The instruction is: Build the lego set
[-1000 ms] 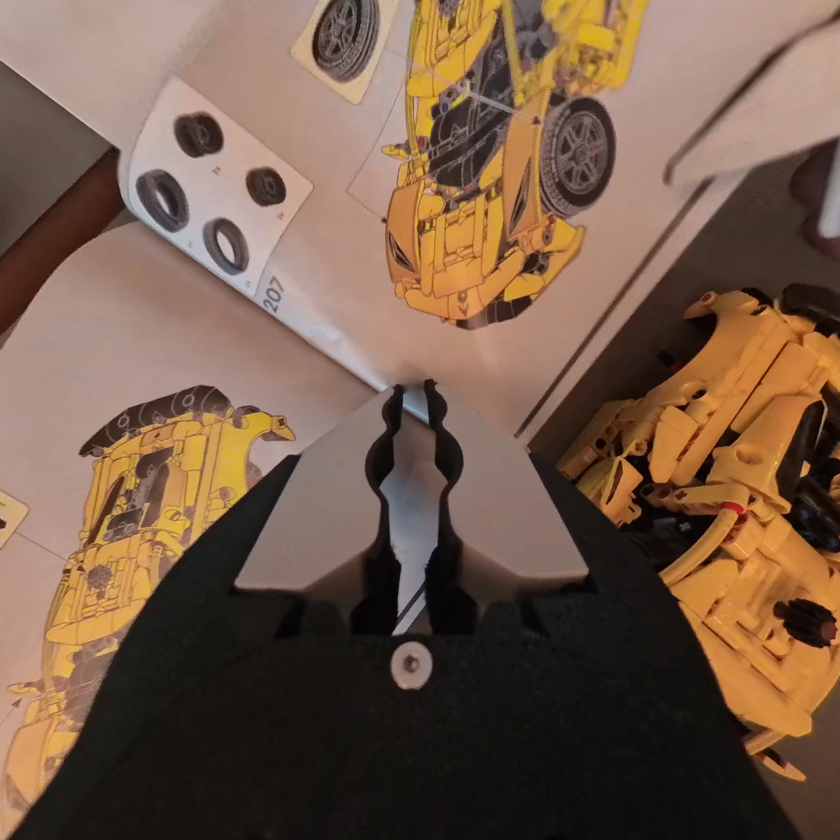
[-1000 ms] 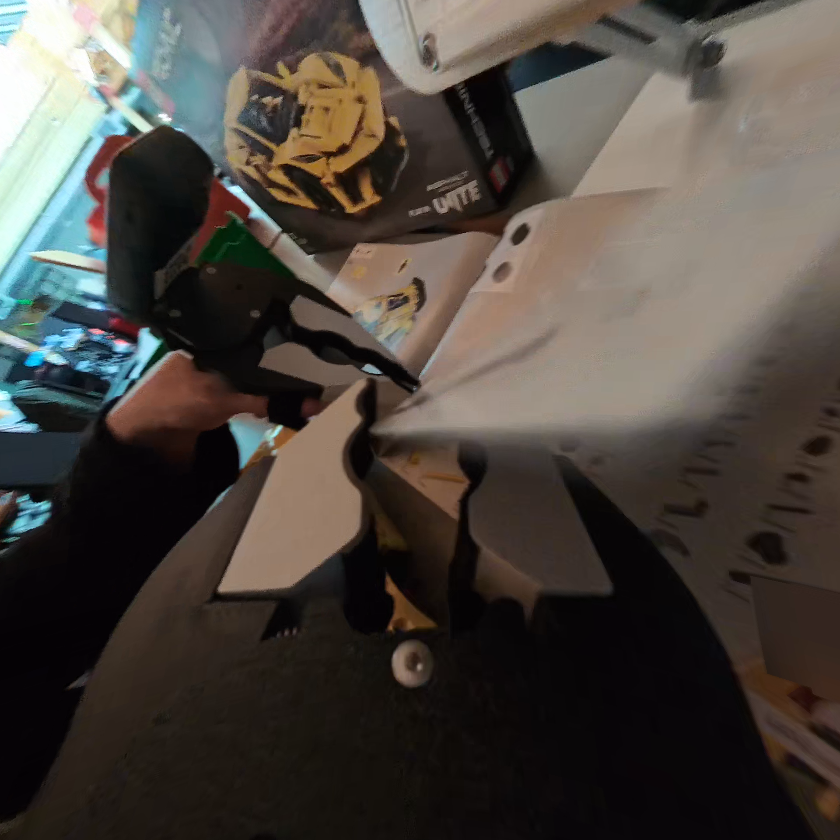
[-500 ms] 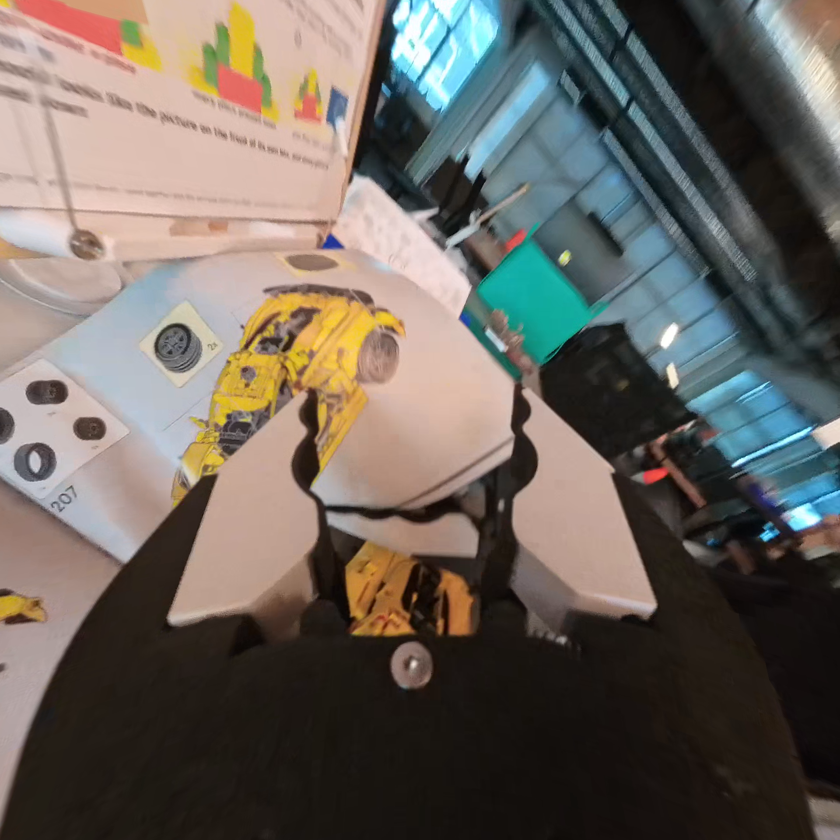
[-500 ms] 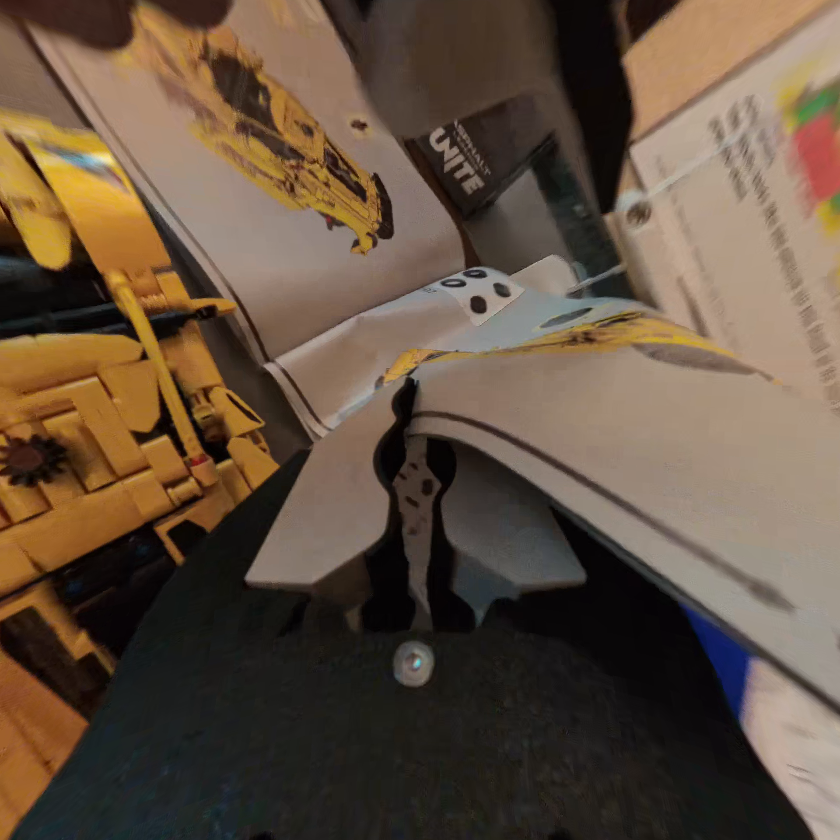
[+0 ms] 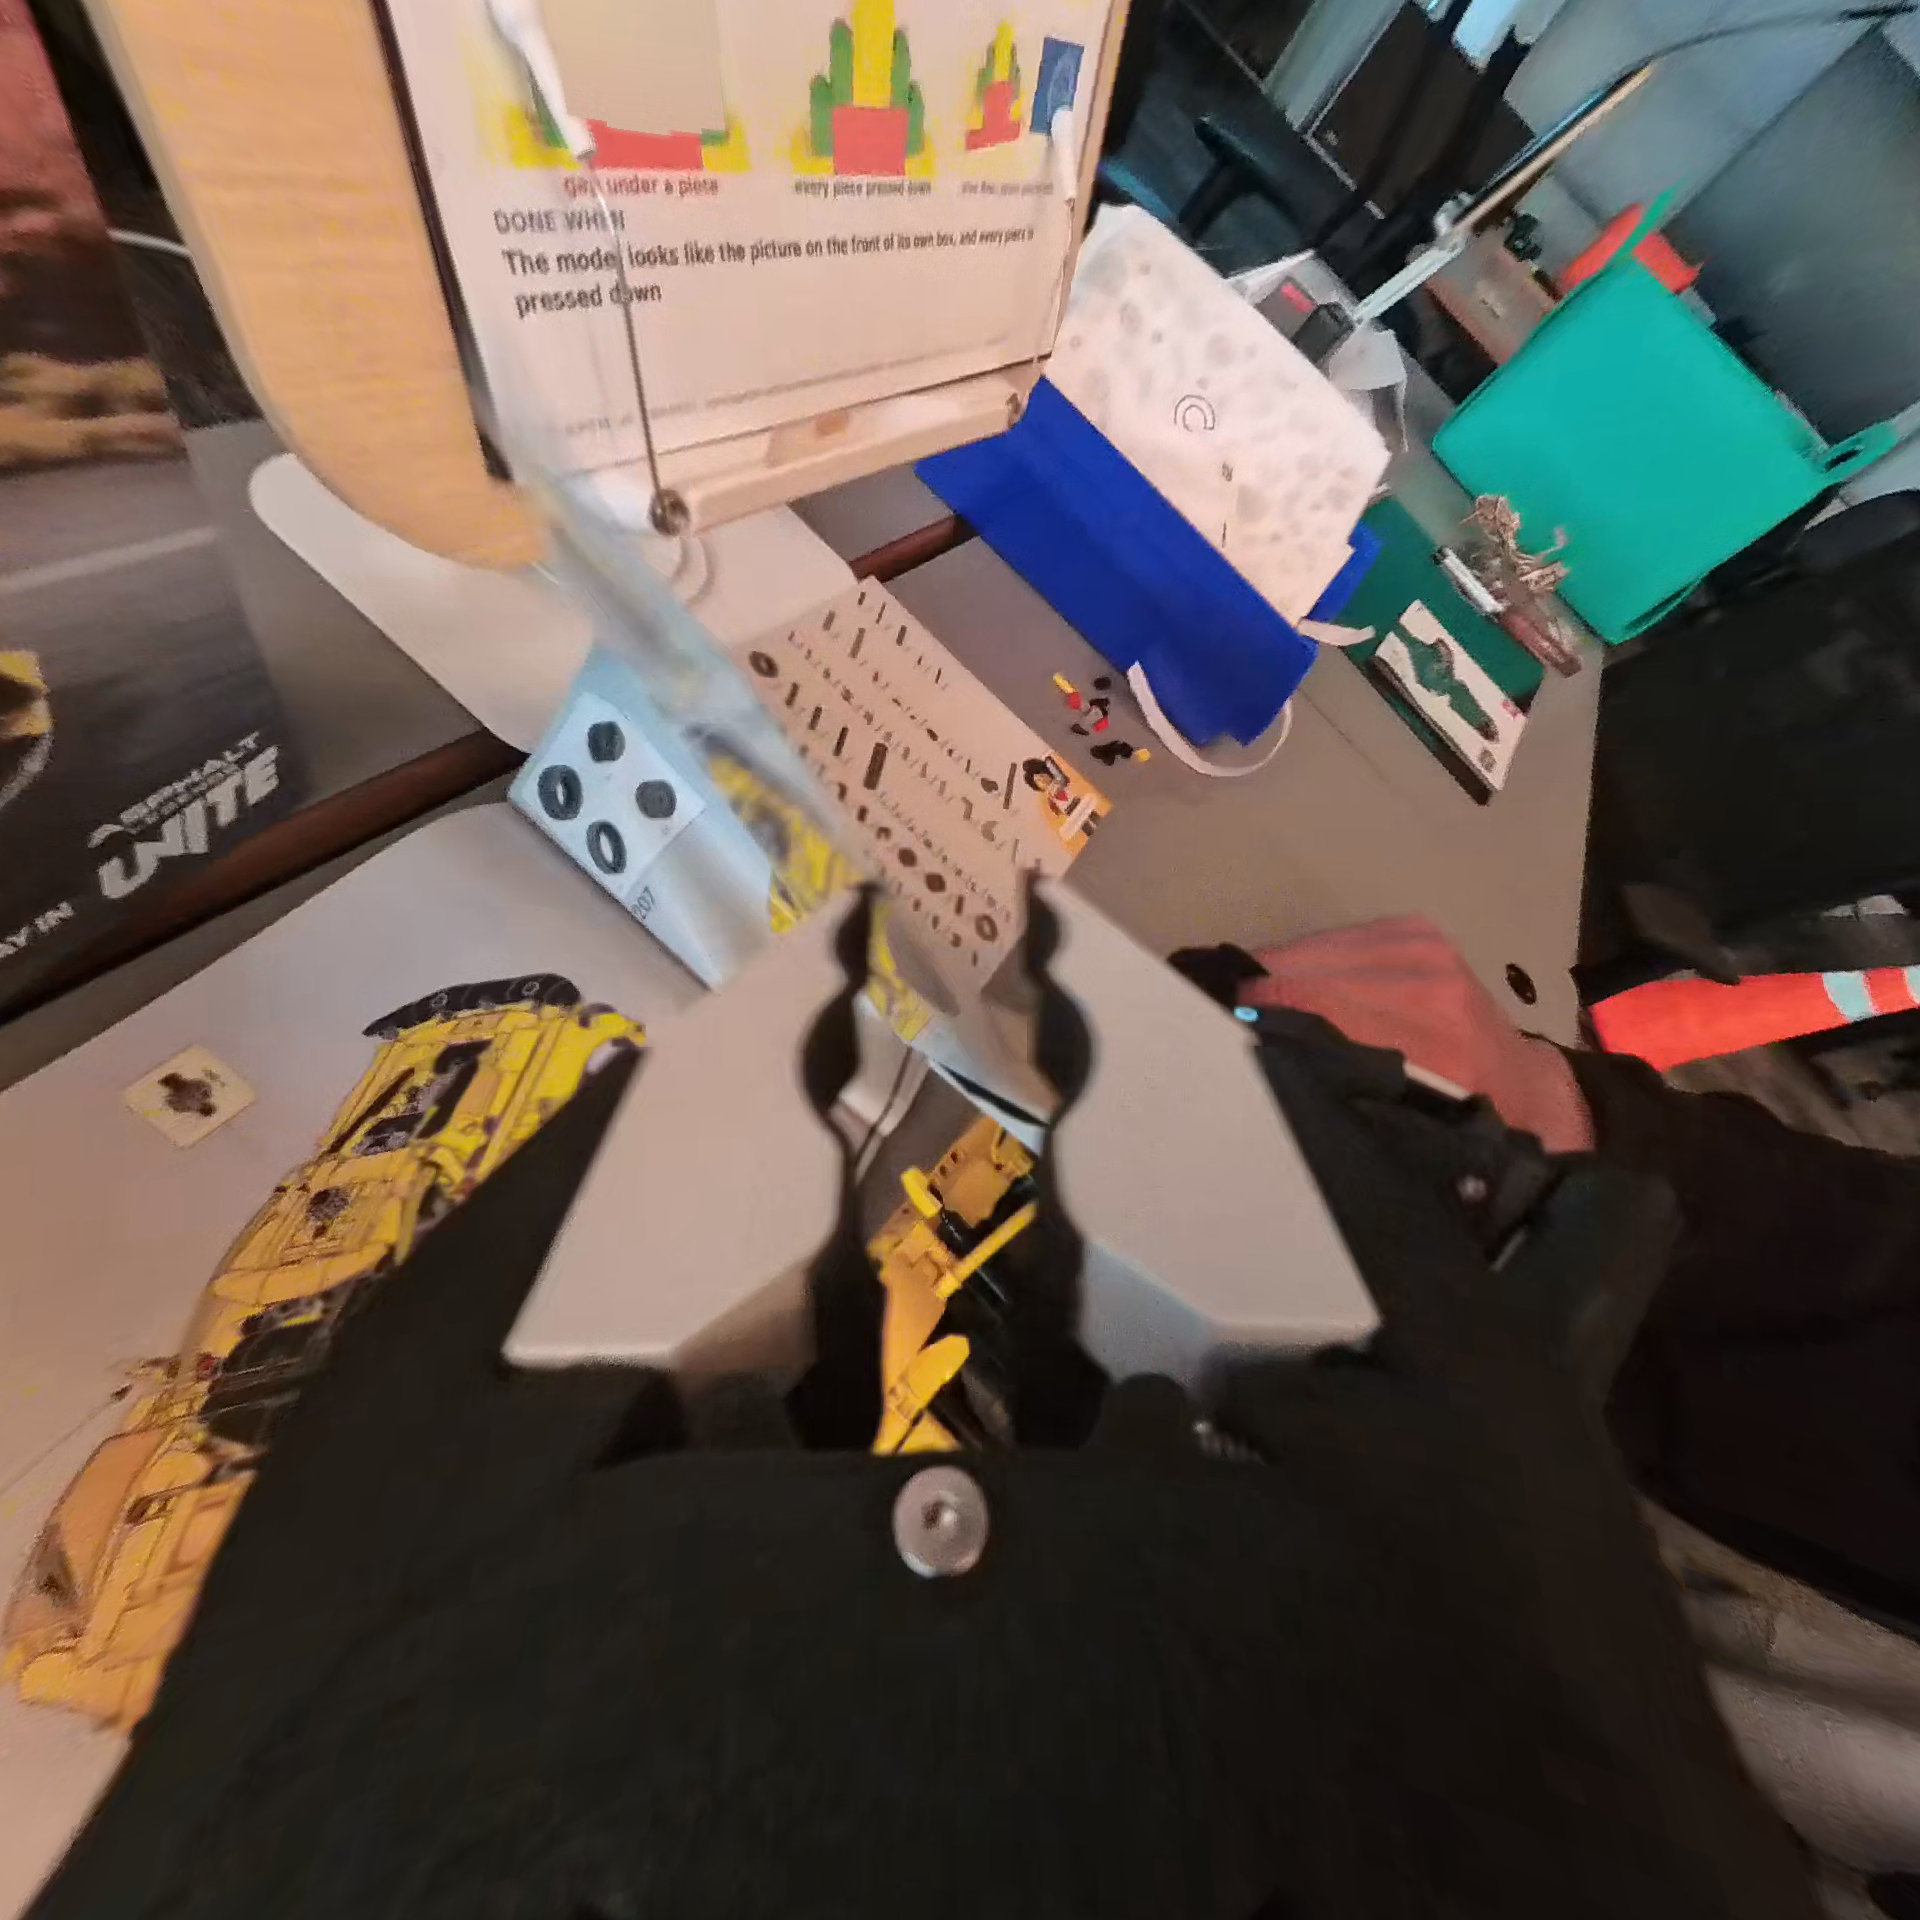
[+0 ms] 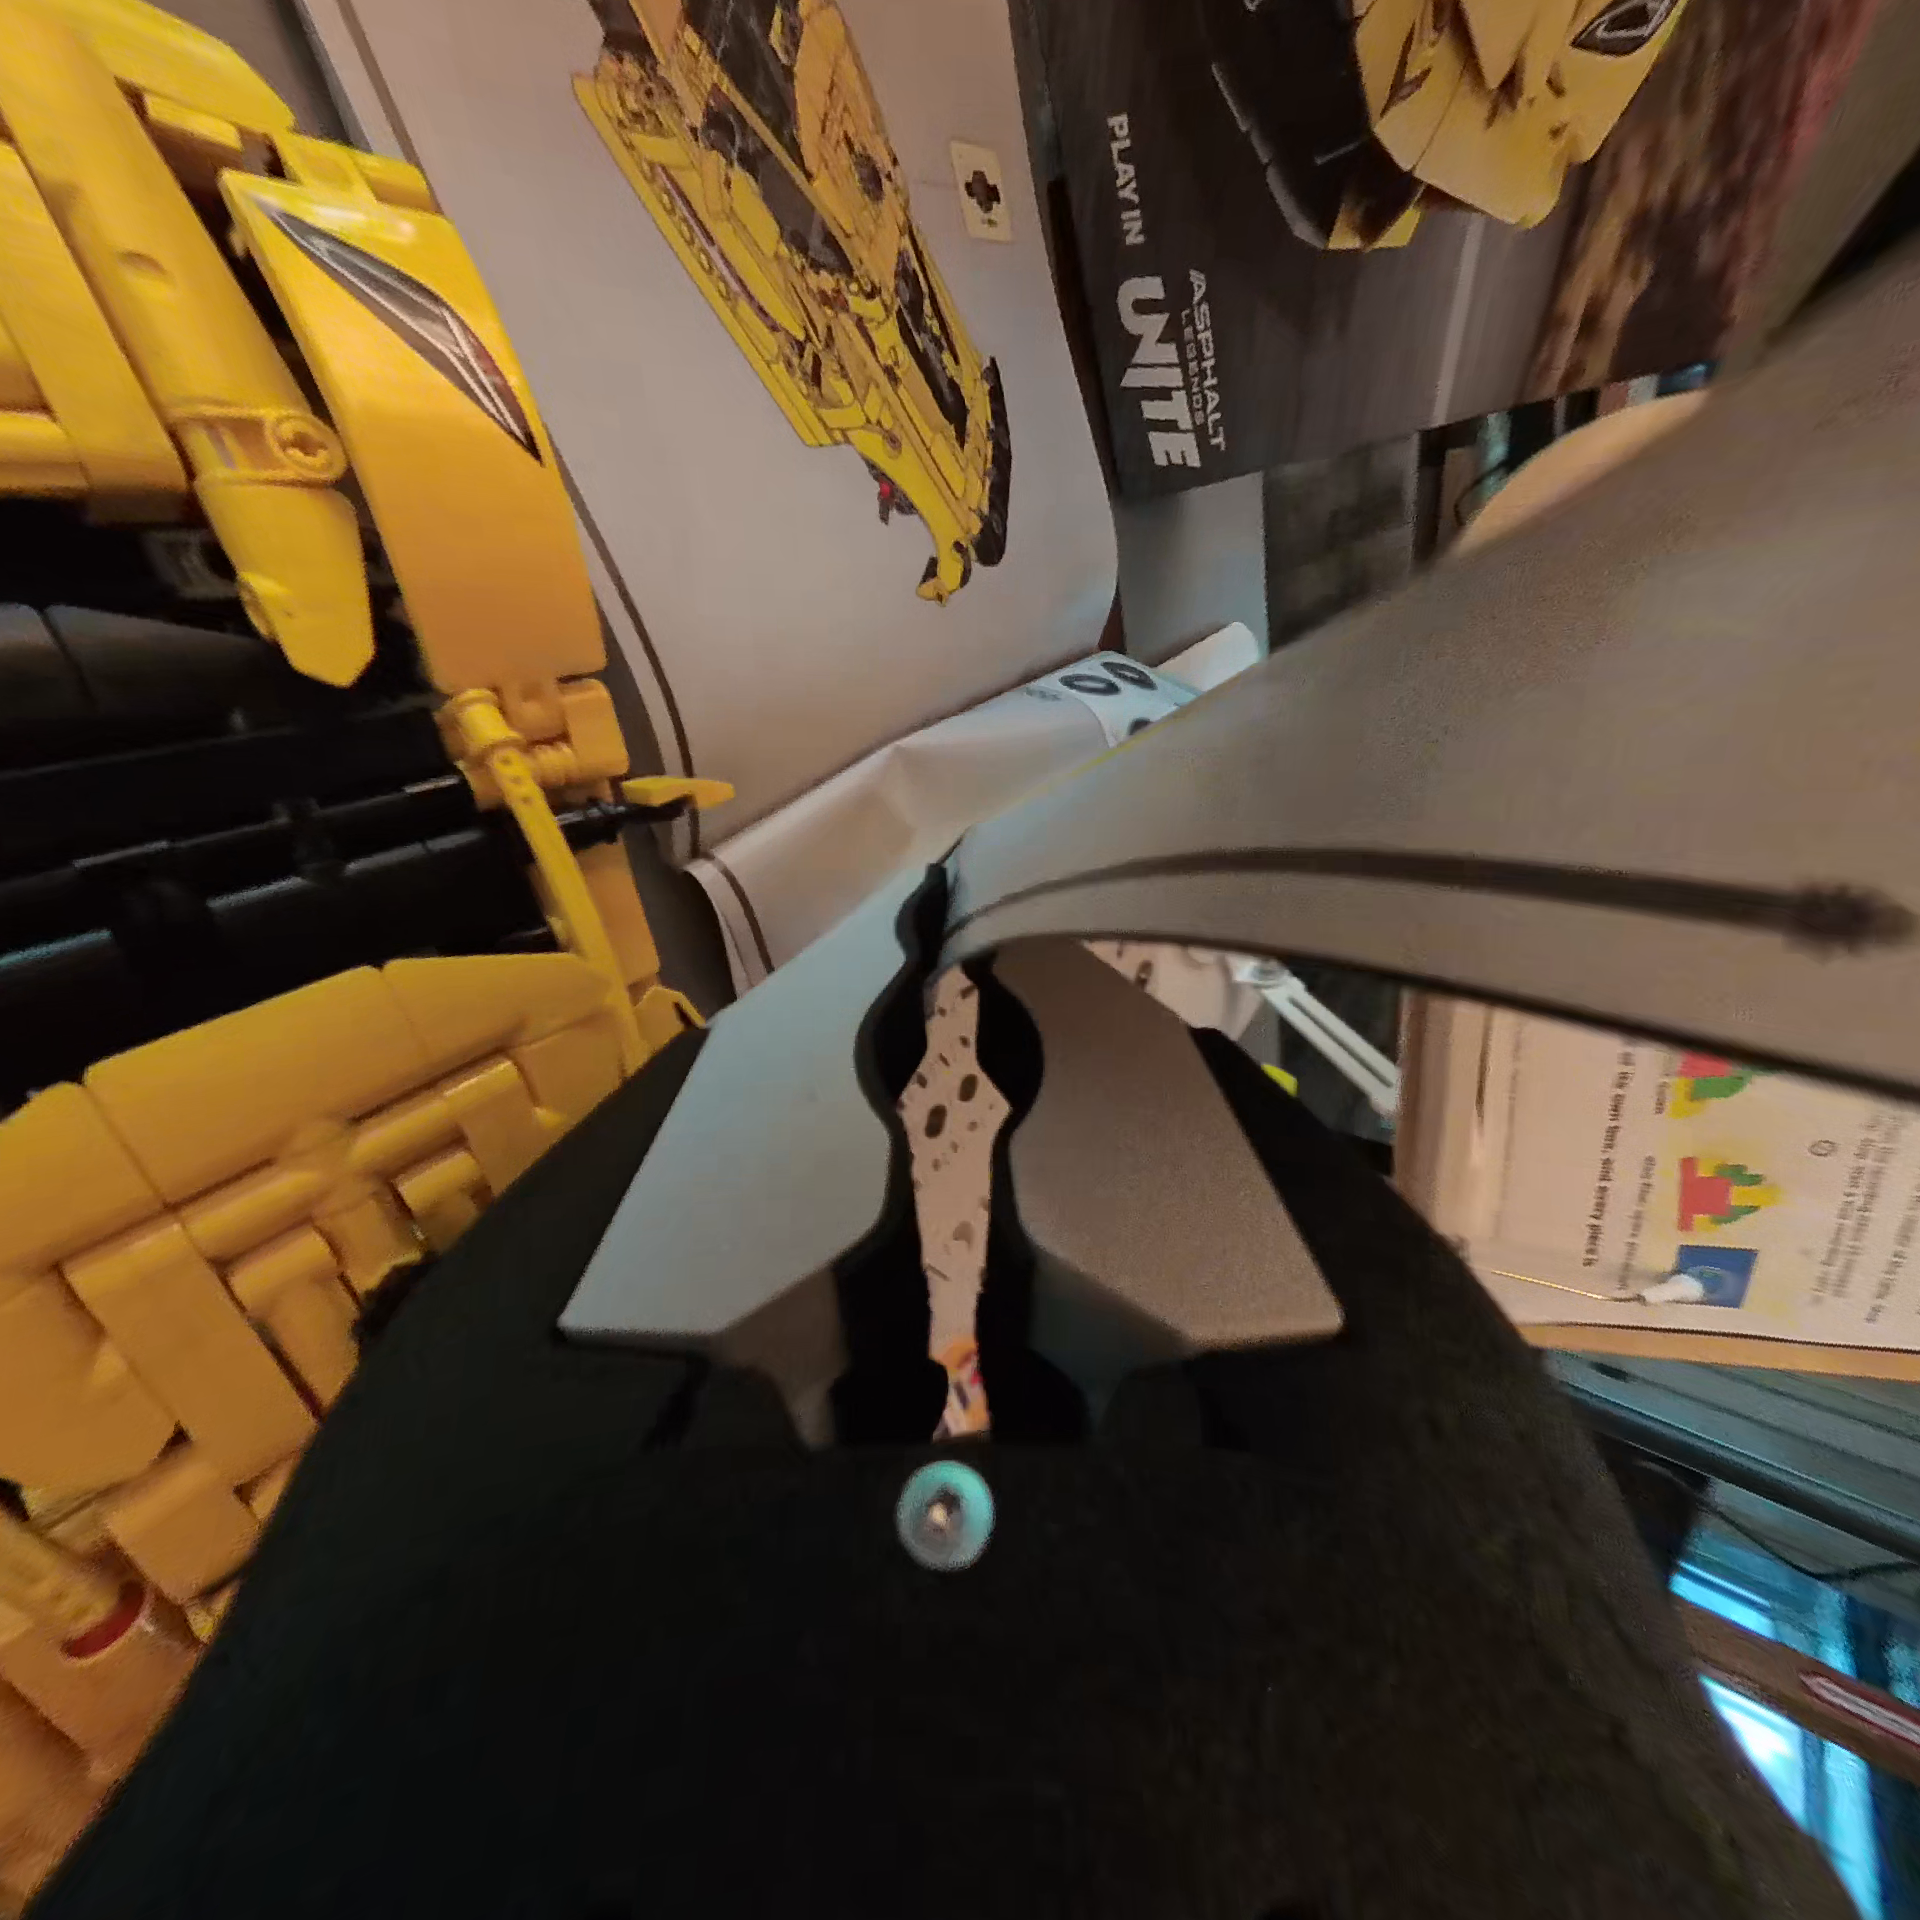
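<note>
The left gripper (image 5: 951,899) is held above the open instruction booklet (image 5: 312,1039), aimed towards 12 o'clock, with its two fingers parted and nothing between them. At 3 o'clock in the left wrist view, a person's hand (image 5: 1455,1029) in a dark sleeve is seen wrapped round the black body of the other gripper.

The right gripper (image 6: 961,925) is tilted steeply, and its fingers are drawn close together on the edge of one booklet page (image 6: 1455,790). The page is lifted and arches away towards 3 o'clock.

One yellow lego car (image 6: 260,623) is seen, one booklet, one dark box (image 6: 1351,260) printed with the car, and one upright instruction sheet (image 5: 779,291) at 12 o'clock. A small scatter of loose pieces (image 5: 1091,717) lies at 1 o'clock beside a blue folder (image 5: 1122,582).

The car sits just beside the booklet. It fills the right wrist view from 7 to 11 o'clock, with its long axis running roughly 12 to 6. Which end is the front cannot be told.
</note>
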Motion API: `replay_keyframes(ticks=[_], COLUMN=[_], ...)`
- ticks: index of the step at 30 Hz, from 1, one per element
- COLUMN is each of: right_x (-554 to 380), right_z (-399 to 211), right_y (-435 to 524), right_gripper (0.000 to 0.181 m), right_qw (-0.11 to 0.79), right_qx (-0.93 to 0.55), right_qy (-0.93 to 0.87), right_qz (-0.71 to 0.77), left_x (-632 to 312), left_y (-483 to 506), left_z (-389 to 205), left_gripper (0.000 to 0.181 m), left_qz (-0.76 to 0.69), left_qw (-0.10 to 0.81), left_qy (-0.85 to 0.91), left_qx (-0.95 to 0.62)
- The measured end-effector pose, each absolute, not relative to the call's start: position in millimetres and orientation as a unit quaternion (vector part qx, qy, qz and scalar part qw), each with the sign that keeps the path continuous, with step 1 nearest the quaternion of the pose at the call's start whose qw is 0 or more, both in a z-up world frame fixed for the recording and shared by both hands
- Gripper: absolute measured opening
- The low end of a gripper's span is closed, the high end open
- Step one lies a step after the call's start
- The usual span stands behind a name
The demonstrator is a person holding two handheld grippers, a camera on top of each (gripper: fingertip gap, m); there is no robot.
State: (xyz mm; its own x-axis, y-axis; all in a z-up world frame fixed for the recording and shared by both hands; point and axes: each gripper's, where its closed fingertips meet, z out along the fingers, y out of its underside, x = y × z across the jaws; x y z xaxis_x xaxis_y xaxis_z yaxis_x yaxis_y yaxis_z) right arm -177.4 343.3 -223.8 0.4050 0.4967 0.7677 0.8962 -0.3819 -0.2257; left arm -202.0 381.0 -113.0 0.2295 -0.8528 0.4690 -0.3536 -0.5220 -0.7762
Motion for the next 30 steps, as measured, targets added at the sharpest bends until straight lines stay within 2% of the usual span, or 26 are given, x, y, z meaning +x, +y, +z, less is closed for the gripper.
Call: replay_keyframes(ticks=[1, 2, 6, 9, 10, 12, 14, 17, 19, 25, 30], right_x=[-180, -183, -209, -226, -233, -239, -235, -220, -219, -206, -202], right_z=[-225, -227, -216, -172, -150, -111, -98, -100, -100, -103, -102], right_y=[342, 338, 311, 300, 296, 293, 298, 310, 307, 309, 308], right_gripper=[0.005, 0.011, 0.056, 0.073, 0.071, 0.055, 0.042, 0.035, 0.003, 0.000, 0.000], right_qw=[0.337, 0.347, 0.388, 0.429, 0.452, 0.501, 0.529, 0.548, 0.543, 0.542, 0.556], right_qx=[-0.778, -0.787, -0.827, -0.804, -0.778, -0.729, -0.726, -0.747, -0.743, -0.746, -0.733], right_qy=[-0.448, -0.446, -0.406, -0.333, -0.311, -0.273, -0.252, -0.228, -0.224, -0.203, -0.202], right_qz=[-0.284, -0.248, 0.022, 0.241, 0.305, 0.379, 0.359, 0.300, 0.322, 0.329, 0.335], left_x=[-204, -206, -212, -209, -206, -201, -196, -193, -192, -196, -201], left_y=[383, 386, 396, 395, 393, 387, 381, 376, 374, 361, 340], left_z=[-115, -117, -111, -101, -100, -100, -100, -97, -96, -85, -85], left_gripper=[0.010, 0.003, 0.000, 0.005, 0.009, 0.010, 0.011, 0.012, 0.013, 0.035, 0.039], left_qz=[-0.475, -0.483, -0.545, -0.597, -0.604, -0.602, -0.594, -0.585, -0.582, -0.599, -0.599], left_qw=[0.261, 0.257, 0.240, 0.225, 0.219, 0.215, 0.218, 0.224, 0.227, 0.227, 0.222], left_qy=[0.406, 0.399, 0.351, 0.318, 0.316, 0.324, 0.335, 0.346, 0.349, 0.357, 0.367], left_qx=[-0.736, -0.736, -0.722, -0.701, -0.699, -0.697, -0.698, -0.698, -0.699, -0.680, -0.677])
